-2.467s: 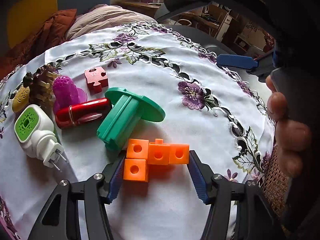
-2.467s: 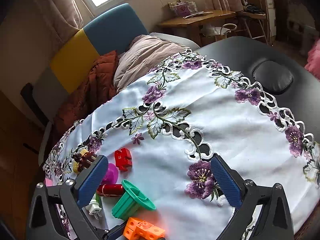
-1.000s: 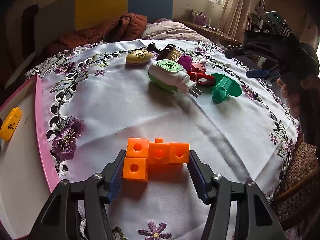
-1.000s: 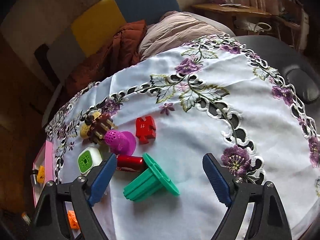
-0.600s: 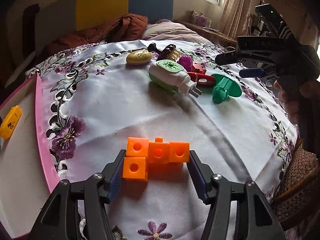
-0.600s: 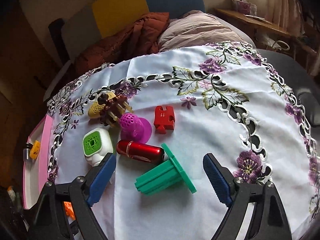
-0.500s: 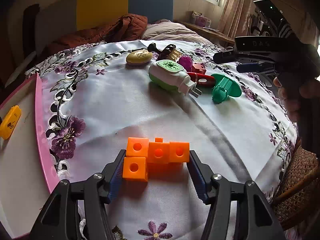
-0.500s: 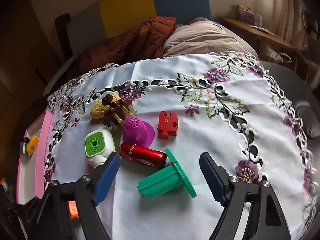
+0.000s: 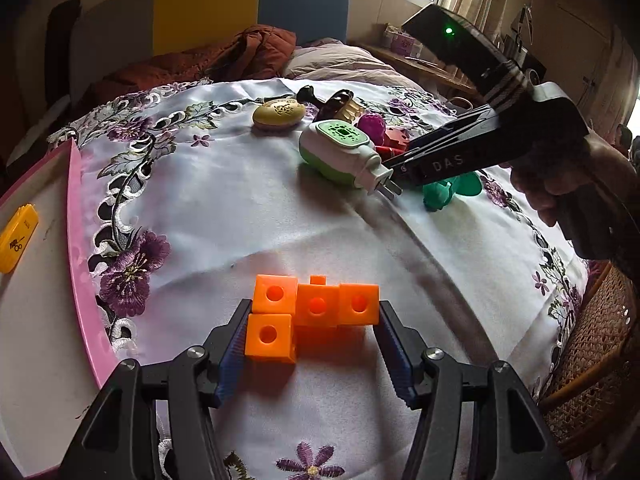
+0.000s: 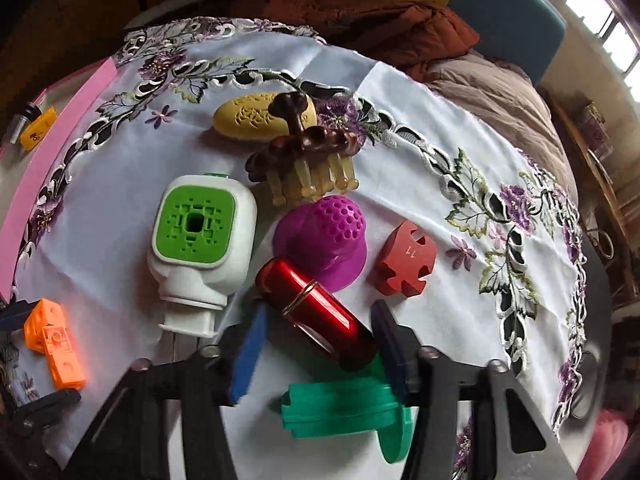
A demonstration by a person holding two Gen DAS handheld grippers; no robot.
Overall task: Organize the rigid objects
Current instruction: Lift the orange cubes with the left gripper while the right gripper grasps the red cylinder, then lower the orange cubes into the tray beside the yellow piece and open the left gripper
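Left gripper [image 9: 312, 344] jaws pinch orange blocks [image 9: 314, 312]; right wrist alone shows right gripper [image 10: 316, 344] jaws closing around red tube [image 10: 320, 312].

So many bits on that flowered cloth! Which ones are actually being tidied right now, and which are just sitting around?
In hand:
- orange linked plastic cubes, gripped by the left claw
- glossy red metal tube, right claw closing around it

Lying about:
- green ribbed plastic spool
- white and green plug-in device
- purple perforated dome
- red puzzle piece
- yellow oval case
- brown wooden massager

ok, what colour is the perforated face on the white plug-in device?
Green face on the white plug-in device; clearest in the right wrist view.
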